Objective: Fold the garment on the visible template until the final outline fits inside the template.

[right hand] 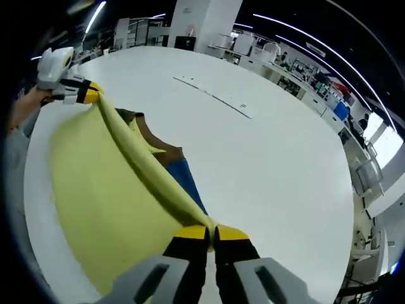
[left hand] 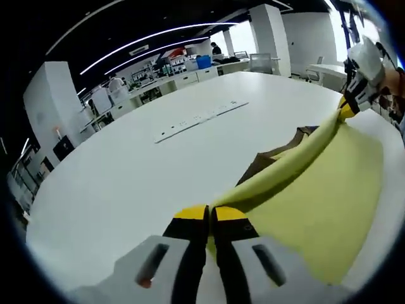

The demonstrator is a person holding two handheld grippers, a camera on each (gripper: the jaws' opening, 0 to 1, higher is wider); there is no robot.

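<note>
Both grippers clenched on the yellow garment (right hand: pixel 107 190): left gripper (left hand: pixel 211 215) low centre, right gripper (right hand: pixel 211 233) likewise. The held edge ran taut between them, the rest draped toward the white table (left hand: pixel 126 171), over brown and blue cloth (right hand: pixel 180 168).

A large open-plan lab or office hall is showing itself here: a broad white table (left hand: pixel 126 171) is sitting under long ceiling light strips (left hand: pixel 158 35), with white pillars (left hand: pixel 269 38), benches crowded with equipment (right hand: pixel 297 69) (details too small to tell) and bright windows (right hand: pixel 386 142) lining the edges.
</note>
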